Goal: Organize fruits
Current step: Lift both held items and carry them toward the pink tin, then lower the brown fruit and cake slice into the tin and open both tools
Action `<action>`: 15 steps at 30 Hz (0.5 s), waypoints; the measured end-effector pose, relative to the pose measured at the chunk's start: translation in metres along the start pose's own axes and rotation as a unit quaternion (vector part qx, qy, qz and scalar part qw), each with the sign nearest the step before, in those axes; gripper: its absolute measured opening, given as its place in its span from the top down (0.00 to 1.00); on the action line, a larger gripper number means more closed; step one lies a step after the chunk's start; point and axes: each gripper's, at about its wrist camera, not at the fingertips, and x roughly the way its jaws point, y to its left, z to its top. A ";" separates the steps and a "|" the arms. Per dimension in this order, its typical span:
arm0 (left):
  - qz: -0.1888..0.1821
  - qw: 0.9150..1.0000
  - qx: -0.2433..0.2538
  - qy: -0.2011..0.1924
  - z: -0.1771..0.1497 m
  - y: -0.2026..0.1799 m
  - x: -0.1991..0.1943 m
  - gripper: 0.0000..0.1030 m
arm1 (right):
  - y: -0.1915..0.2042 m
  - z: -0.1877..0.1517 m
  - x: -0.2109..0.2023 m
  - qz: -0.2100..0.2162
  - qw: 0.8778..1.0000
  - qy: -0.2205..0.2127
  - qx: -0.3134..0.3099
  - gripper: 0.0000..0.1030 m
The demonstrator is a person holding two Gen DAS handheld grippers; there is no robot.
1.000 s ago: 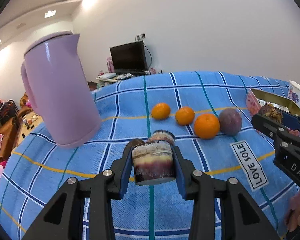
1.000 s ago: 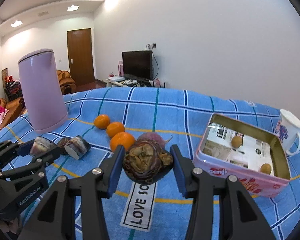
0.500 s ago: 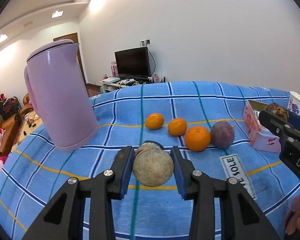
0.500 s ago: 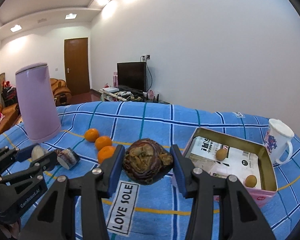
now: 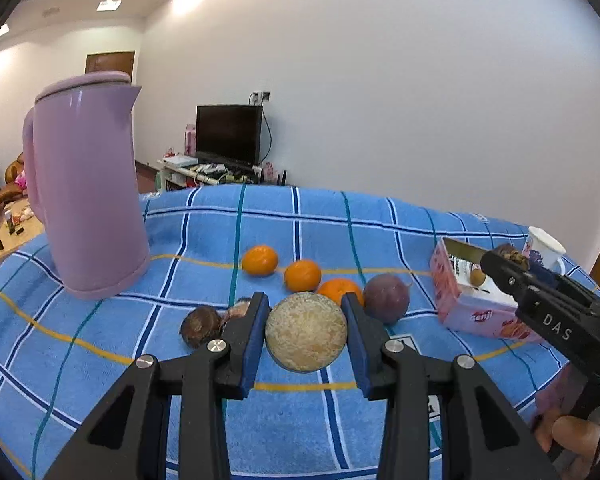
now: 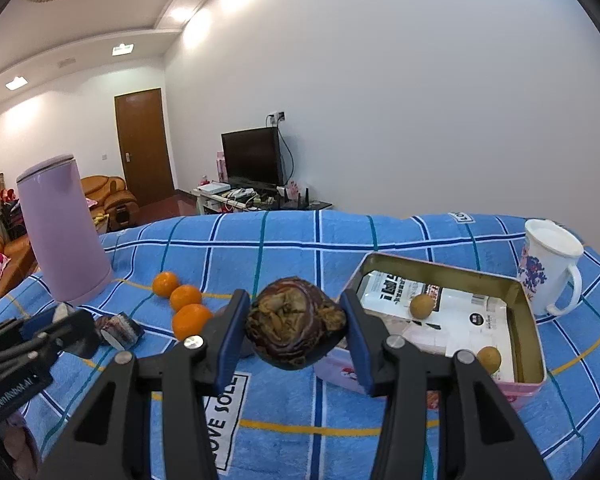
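Observation:
My left gripper (image 5: pixel 305 332) is shut on a cut fruit half (image 5: pixel 306 332) that shows a pale, round, rough face, held just above the blue checked cloth. My right gripper (image 6: pixel 296 324) is shut on a dark purple wrinkled fruit half (image 6: pixel 294 322) with brownish pulp, held in front of the near left corner of the pink tin (image 6: pixel 444 268). Two small brown round fruits (image 6: pixel 422 306) lie in the tin. Three oranges (image 5: pixel 302 275) and a purple round fruit (image 5: pixel 386 298) lie in a row behind my left gripper. Two more cut pieces (image 5: pixel 200 326) rest on the cloth beside it.
A tall lilac kettle (image 5: pixel 84 200) stands at the back left. A white flowered mug (image 6: pixel 548 268) stands right of the tin. A "LOVE SOLE" label (image 6: pixel 220 420) is sewn onto the cloth near the front. A person's fingers (image 5: pixel 568 436) show at the lower right.
The left gripper rolled, so its fruit half turned from its striped side to its pale round face. The right gripper carried its fruit half rightward and slightly up, closer to the tin.

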 end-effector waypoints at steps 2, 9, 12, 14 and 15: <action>-0.005 1.000 0.006 -0.004 0.002 -0.006 -0.001 0.62 | -0.003 0.001 0.001 0.000 1.000 0.001 0.000 0.52; -0.007 0.999 0.031 -0.007 0.010 -0.035 0.000 0.62 | -0.021 0.003 -0.001 -0.018 1.000 -0.009 -0.014 0.52; -0.014 0.999 0.034 -0.004 0.014 -0.049 0.009 0.62 | -0.035 0.003 -0.001 -0.036 0.999 -0.011 -0.015 0.52; -0.017 0.999 0.037 -0.002 0.015 -0.059 0.015 0.62 | -0.046 0.004 -0.001 -0.044 0.999 -0.010 -0.010 0.52; -0.020 0.999 0.039 -0.001 0.016 -0.063 0.017 0.62 | -0.052 0.004 0.000 -0.048 0.999 -0.008 -0.006 0.52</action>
